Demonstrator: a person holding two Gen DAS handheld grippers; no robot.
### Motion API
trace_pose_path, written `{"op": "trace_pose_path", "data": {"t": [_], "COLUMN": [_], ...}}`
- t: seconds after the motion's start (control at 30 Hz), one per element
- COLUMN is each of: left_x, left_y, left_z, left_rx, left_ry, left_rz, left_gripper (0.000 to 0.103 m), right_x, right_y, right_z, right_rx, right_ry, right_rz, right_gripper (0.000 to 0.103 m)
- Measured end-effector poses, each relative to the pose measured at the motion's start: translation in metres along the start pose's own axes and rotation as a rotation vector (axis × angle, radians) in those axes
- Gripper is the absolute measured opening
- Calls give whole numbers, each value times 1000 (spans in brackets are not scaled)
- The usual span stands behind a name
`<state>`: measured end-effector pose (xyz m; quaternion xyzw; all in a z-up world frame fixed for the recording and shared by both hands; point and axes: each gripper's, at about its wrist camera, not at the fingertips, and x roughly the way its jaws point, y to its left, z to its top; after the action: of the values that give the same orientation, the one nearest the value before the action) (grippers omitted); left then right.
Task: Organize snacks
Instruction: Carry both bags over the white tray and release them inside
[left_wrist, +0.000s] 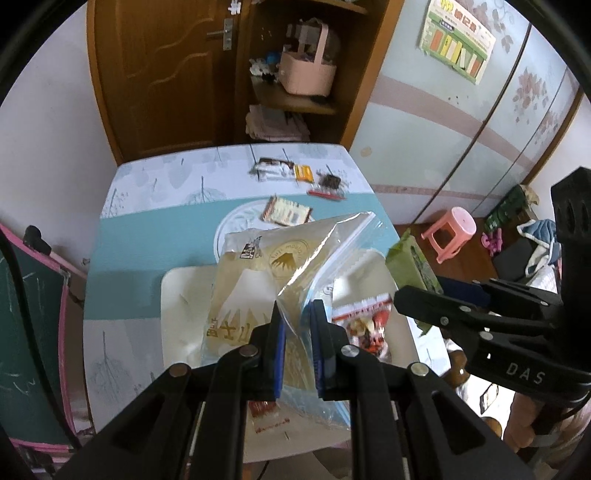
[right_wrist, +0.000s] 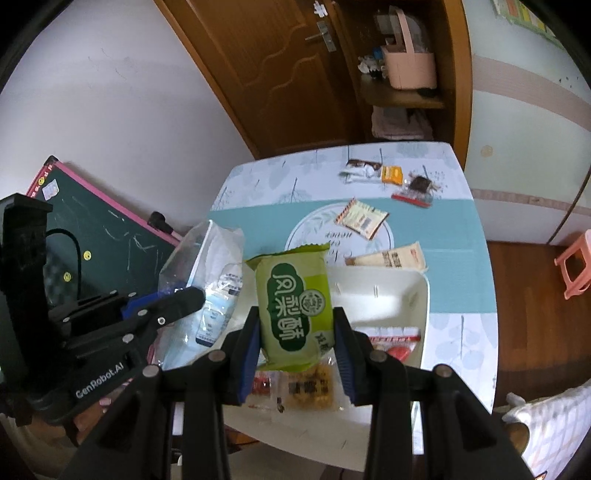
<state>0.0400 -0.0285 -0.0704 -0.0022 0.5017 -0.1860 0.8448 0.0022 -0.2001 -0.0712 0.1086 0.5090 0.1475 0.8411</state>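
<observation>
Partway through, I'd say. Taking the white tray (right_wrist: 413, 291) as the landmark: the left tongs (left_wrist: 297, 325) are pinching the wall of a clear zip bag (left_wrist: 332, 251) and holding it up over the tray's left half, and there's already a pale yellow snack packet (left_wrist: 240, 295) with a mountain drawing sitting inside the bag. So at least one thing looks bagged.

The right tongs (right_wrist: 295, 332) are gripping a green pastry packet (right_wrist: 293, 295) by its two sides, hanging above the tray's near edge and just to the right of the bag. My guess is it's heading for the bag mouth next, but it's not in yet.

Still left, as far as I can see:
- a red-and-white packet (right_wrist: 395, 334) and a packet of yellowish cookies (right_wrist: 310, 387) lying in the near part of the tray
- a beige packet (right_wrist: 391, 258) touching the tray's far rim
- a small striped-edge sachet (right_wrist: 362, 218) further beyond the tray, toward the middle of the surface (right_wrist: 461, 258)
- a little cluster of wrappers (right_wrist: 391, 177) well beyond the tray, near the far edge

So plenty of loose stuff is waiting.
</observation>
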Motion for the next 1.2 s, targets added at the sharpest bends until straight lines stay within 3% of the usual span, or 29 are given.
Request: {"op": "trace_pose_path", "data": {"t": [0.7,0.73,0.8,0.83,0.87,0.97,1.2], "left_x": [41,41,41,40,38,33,37], "left_y": [4,5,7,8,9,13,16], "left_z": [-25,-26,-25,-24,-23,-20,-20], "left_rx": [-10,-14,-25,-33,-40,-54,-77], "left_ry": [167,168,162,156,145,112,131], "left_rz": [28,32,35,42,51,57,50], "left_gripper": [14,19,41,62,77,80,80], "right_x": [32,32,33,33,34,37,36], "right_y": [-13,-13,-13,-13,-13,-13,-12], "right_z": [-21,-21,-20,-20,-21,-22,-21], "right_rx": [45,46,49,52,55,57,43], "right_ry": [120,118,121,125,130,142,133], "right_rz": [-70,-75,-69,-63,-61,-69,-79], "right_gripper": [40,40,42,45,46,49,49]}}
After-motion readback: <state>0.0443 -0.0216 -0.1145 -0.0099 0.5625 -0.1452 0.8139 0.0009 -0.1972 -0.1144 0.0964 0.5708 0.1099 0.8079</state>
